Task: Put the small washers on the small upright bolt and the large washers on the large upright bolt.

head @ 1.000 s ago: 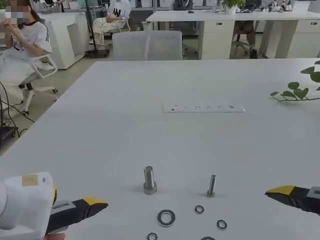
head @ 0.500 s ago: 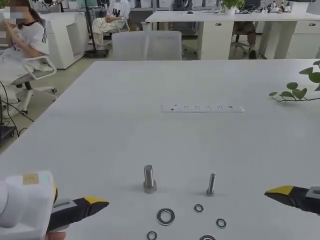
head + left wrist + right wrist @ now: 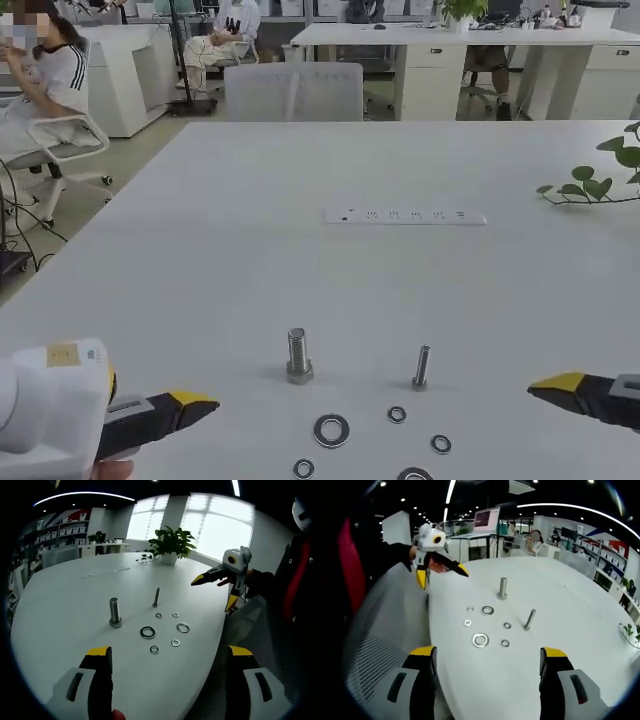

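Operator: Both grippers are empty. Head view: the left gripper (image 3: 197,406) hovers over the near left of the table (image 3: 300,250), and the right gripper (image 3: 556,384) hovers at the near right. From this view I cannot tell how far either pair of jaws is parted.

Checker: Location of the work?

Operator: The large bolt (image 3: 299,357) stands upright to the left of the small bolt (image 3: 421,368). Both shanks are bare. The washers lie flat on the table, nearer to me than the bolts. One large washer (image 3: 331,431) lies near the large bolt, and one small washer (image 3: 397,414) lies just near of the small bolt.

Checker: Left gripper view?

Operator: My left jaws are spread wide with nothing between them. Beyond them lie six loose washers, two large and four small. The second large washer (image 3: 183,627) lies to the right of the first. None touches a bolt.

Checker: Right gripper view?

Operator: My right jaws are likewise spread wide and hold nothing. The washers lie between these jaws and the two bolts.

Checker: Step in hand?

Operator: By my judgement, the first pick has not yet begun. The next move calls for lowering one gripper onto a washer. The ring is thin and lies flat on a smooth top, so the jaws must come in low and close on its rim. After that, match washer size to bolt, centre the hole over the shank tip, then release.
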Demonstrator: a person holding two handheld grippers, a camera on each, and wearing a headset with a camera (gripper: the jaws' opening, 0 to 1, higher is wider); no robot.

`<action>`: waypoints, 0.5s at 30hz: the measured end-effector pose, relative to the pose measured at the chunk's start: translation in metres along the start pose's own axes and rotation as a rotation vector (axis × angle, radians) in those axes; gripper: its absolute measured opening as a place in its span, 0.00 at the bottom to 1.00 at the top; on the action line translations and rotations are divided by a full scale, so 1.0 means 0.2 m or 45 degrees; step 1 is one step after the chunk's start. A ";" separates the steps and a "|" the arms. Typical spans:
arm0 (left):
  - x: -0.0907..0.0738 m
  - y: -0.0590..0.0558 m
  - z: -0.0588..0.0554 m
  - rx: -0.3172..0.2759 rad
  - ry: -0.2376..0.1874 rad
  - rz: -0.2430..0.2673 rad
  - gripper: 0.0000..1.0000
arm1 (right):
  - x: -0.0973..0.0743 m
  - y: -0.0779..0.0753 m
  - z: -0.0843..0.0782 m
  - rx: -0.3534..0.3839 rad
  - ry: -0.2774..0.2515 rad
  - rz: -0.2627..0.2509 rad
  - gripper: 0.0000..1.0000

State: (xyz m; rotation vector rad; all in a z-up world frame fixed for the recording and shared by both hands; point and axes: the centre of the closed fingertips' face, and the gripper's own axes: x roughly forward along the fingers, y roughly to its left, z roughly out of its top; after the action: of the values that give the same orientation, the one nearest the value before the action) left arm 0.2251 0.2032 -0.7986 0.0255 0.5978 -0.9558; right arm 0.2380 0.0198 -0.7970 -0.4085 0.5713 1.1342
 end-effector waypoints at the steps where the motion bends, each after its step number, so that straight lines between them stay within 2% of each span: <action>1: 0.00 0.00 0.00 0.000 0.000 -0.001 0.94 | 0.00 0.00 0.00 -0.001 0.003 0.001 0.86; 15: 0.00 0.00 0.00 -0.002 -0.001 0.003 0.94 | 0.00 0.00 -0.02 -0.004 0.021 0.006 0.85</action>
State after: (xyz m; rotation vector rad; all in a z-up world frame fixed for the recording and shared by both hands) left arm 0.2245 0.2027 -0.7987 0.0246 0.5973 -0.9533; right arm 0.2373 0.0170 -0.8003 -0.4199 0.5850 1.1372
